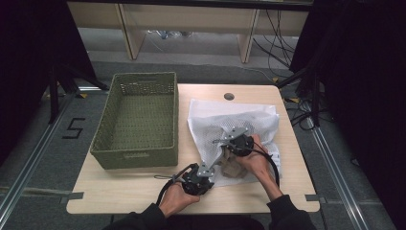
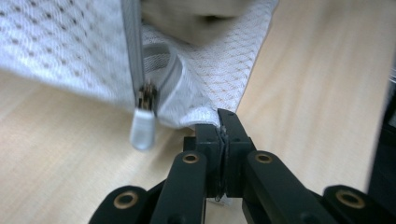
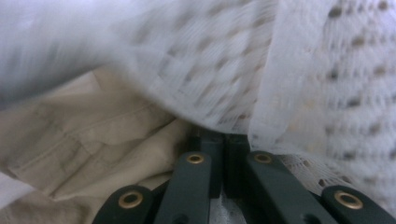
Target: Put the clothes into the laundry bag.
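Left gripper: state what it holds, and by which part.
The left gripper is shut on the white mesh bag, pinching its corner edge beside the zipper pull.

A pale wooden table (image 1: 124,191) stands on grey floor (image 1: 43,158), wooden shelving (image 1: 191,24) behind, dark curtains either side.

Black sleeves, black tools (image 1: 224,152) with brass-ringed pivots, trailing cables.
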Motion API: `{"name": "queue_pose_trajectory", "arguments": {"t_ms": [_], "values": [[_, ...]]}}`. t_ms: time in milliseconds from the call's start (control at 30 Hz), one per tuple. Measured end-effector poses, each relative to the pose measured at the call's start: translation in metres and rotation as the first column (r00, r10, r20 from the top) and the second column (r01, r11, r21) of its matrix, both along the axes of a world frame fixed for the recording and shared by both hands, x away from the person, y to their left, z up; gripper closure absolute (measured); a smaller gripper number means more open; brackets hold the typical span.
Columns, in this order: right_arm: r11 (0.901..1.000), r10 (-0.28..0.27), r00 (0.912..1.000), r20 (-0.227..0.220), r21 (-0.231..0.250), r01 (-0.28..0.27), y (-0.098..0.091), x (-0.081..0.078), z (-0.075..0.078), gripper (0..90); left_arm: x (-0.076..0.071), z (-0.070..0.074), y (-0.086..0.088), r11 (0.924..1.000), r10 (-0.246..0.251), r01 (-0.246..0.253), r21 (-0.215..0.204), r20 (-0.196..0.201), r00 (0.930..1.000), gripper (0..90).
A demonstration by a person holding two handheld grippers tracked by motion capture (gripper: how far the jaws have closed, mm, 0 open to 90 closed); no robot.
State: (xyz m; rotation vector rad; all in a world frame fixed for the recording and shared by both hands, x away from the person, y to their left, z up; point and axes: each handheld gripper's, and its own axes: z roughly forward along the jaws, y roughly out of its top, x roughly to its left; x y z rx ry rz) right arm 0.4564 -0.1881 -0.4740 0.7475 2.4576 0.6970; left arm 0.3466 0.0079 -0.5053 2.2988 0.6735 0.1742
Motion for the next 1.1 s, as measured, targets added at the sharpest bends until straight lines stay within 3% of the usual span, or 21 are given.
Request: {"name": "queue_pose_trajectory", "arguments": {"t_ms": [100,133,200,233,300,333,367,400,433,533,567,600,633,700,833,900,933,967,1100], "values": [[0.9993,-0.036,0.9993,0.006,-0.012,0.036,0.000,0.017,-0.001,90.0,-0.003,0.001,0.003,0.9999,-0.012,0.012,-0.003,-0.006,0.9999,88.6],[0.9992,-0.029,0.9992,0.029,-0.026,0.030,-0.001,0.022,-0.001,90.0,-0.004,0.002,0.005,0.9999,-0.015,0.015,0.000,-0.011,0.9998,88.6],[0.9980,-0.063,0.9980,0.007,-0.002,0.063,-0.004,0.030,-0.004,90.0,-0.004,0.003,0.008,0.9997,-0.023,0.023,0.004,-0.005,0.9997,88.5],[0.9985,-0.054,0.9985,0.001,0.007,0.054,-0.005,0.032,-0.005,90.0,-0.004,0.003,0.009,0.9999,-0.015,0.015,-0.001,-0.001,0.9999,88.5],[0.9988,-0.045,0.9989,-0.007,0.017,0.045,-0.005,0.031,-0.003,90.0,0.001,0.003,0.014,0.9992,-0.029,0.029,0.028,-0.003,0.9996,88.1],[0.9993,-0.031,0.9994,-0.017,0.021,0.031,-0.006,0.029,-0.002,90.0,0.001,0.002,0.014,0.9999,-0.002,0.002,0.014,-0.003,1.0000,87.9],[0.9995,-0.026,0.9995,-0.020,0.020,0.027,-0.006,0.027,0.000,90.0,0.003,0.003,0.017,0.9996,-0.010,0.010,0.028,-0.006,0.9999,87.8],[0.9994,-0.005,0.9995,-0.032,0.034,0.006,-0.007,0.026,0.001,90.0,0.005,0.003,0.018,0.9998,0.007,-0.007,0.016,-0.004,1.0000,87.5],[0.9994,-0.016,0.9994,-0.032,0.031,0.017,-0.009,0.022,0.003,90.0,0.006,0.003,0.020,0.9997,0.025,-0.025,0.002,-0.022,0.9994,87.2],[0.9987,0.017,0.9990,-0.042,0.049,-0.015,-0.014,0.013,0.005,90.0,0.009,0.004,0.026,0.9982,0.060,-0.059,0.009,-0.015,0.9981,85.7],[0.9982,0.011,0.9983,-0.057,0.060,-0.007,-0.017,0.009,0.007,90.0,0.011,0.005,0.028,0.9988,0.044,-0.044,0.020,0.003,0.9990,85.4],[0.9973,0.015,0.9981,-0.060,0.073,-0.010,-0.019,0.007,0.009,90.0,0.010,0.005,0.029,0.9971,0.075,-0.075,0.013,0.002,0.9972,85.3],[0.9960,0.023,0.9978,-0.063,0.088,-0.017,-0.022,0.005,0.011,90.0,0.011,0.006,0.031,0.9979,0.057,-0.057,0.030,0.011,0.9983,85.1],[0.9927,0.040,0.9974,-0.061,0.117,-0.033,-0.028,-0.002,0.017,90.0,0.011,0.006,0.034,0.9980,0.063,-0.063,0.010,0.001,0.9980,84.9],[0.9891,0.062,0.9961,-0.062,0.137,-0.053,-0.039,-0.018,0.027,90.0,0.012,0.006,0.044,0.9947,0.098,-0.098,0.031,-0.011,0.9951,80.3],[0.9870,0.081,0.9950,-0.059,0.144,-0.071,-0.045,-0.028,0.031,90.0,0.010,0.007,0.045,0.9940,0.105,-0.105,0.030,0.003,0.9945,75.2],[0.9872,0.083,0.9945,-0.064,0.141,-0.074,-0.046,-0.032,0.032,90.0,0.008,0.010,0.045,0.9911,0.130,-0.131,0.026,0.031,0.9910,70.3],[0.9870,0.083,0.9944,-0.065,0.143,-0.073,-0.049,-0.037,0.033,90.0,0.005,0.015,0.045,0.9918,0.114,-0.117,0.051,0.062,0.9916,65.1],[0.9857,0.096,0.9936,-0.061,0.145,-0.086,-0.062,-0.054,0.036,90.0,-0.004,0.036,0.043,0.9907,0.132,-0.135,0.018,0.113,0.9848,53.6]]}}
